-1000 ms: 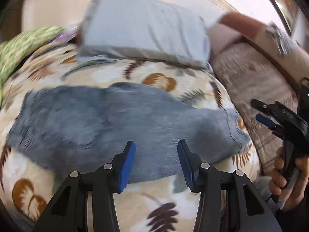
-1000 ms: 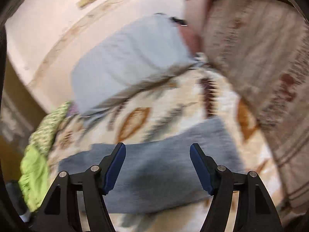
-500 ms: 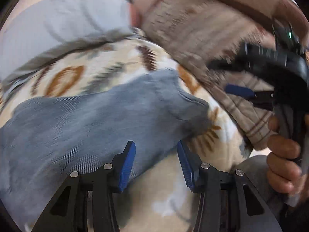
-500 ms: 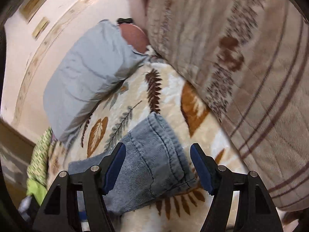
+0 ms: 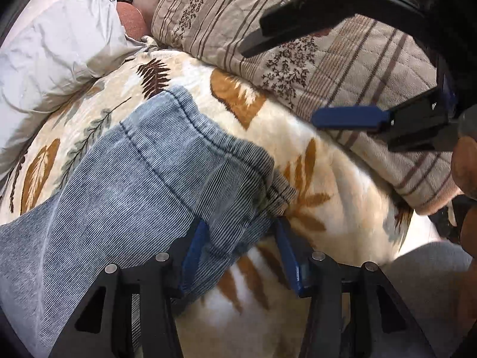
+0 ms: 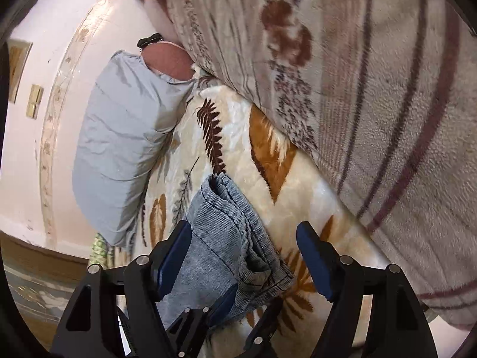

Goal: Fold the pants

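Blue-grey ribbed pants lie flat on a leaf-print blanket, elastic waistband end toward the right. My left gripper is open, its jaws astride the near corner of the waistband. My right gripper is open above the waistband; it also shows in the left wrist view, hovering above the blanket at the right. The left gripper's fingers show in the right wrist view, under the waistband corner.
A striped brown quilt is piled at the right and back. A grey pillow lies at the back left beside a reddish cushion. A pale wall stands behind. Green cloth lies far left.
Both grippers have moved right along the pants to the waistband end and dropped close to it. The left jaws now straddle the waistband corner.
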Demonstrator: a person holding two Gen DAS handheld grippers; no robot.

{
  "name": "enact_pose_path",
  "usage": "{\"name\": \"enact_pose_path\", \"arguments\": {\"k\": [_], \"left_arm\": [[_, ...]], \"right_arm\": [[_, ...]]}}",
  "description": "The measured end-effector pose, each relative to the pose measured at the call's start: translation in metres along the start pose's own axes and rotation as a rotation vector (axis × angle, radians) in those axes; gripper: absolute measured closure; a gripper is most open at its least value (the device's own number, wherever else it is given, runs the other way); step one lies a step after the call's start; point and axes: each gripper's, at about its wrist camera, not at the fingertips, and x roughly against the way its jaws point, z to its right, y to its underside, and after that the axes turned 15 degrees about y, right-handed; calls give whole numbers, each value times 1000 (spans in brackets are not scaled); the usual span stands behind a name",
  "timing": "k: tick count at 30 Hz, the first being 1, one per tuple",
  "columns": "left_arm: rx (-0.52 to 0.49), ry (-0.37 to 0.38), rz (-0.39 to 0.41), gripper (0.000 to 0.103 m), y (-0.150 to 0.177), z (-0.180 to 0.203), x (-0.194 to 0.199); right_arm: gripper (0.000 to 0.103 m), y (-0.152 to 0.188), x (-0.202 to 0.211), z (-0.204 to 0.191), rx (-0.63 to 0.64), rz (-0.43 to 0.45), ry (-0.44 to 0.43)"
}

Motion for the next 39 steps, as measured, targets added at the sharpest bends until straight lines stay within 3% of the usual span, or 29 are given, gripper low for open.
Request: {"name": "enact_pose_path", "arguments": {"k": [4, 8, 12, 14, 19, 22, 24, 26, 29, 34, 39], "left_arm": [[-20, -11, 29, 71, 9, 0, 0], [6, 29, 54, 68, 18, -6, 9], [-36, -42, 41, 70, 19, 7, 5], [-3, -46, 51, 85, 18, 7, 9], [181, 107, 161, 90, 18, -17, 42], [190, 135, 175, 90, 19, -14, 49], [186, 142, 173, 90, 20, -12, 51], [192, 152, 167, 90, 23, -13, 50], [206, 169, 173, 90, 25, -16, 53], [274, 216, 255, 90, 27, -27, 82], [354, 218, 393, 90, 51, -33, 128]], "right_arm": [[25, -7, -4, 10, -36, -20, -29], [25, -8, -14, 14, -59, -68, -64], [24, -8, -16, 14, -68, -82, -80], [23, -8, -21, 12, -56, -102, -87], [23, -13, -38, 3, -25, -159, -44], [23, -11, -50, -7, 28, -203, -49], [32, -9, -61, -13, 54, -251, -74], [66, -7, -67, -16, 65, -278, -75], [88, -3, -66, -22, 103, -278, -72], [90, 9, -35, -53, 265, -152, -122], [90, 28, -2, -91, 369, -102, -222]]}}
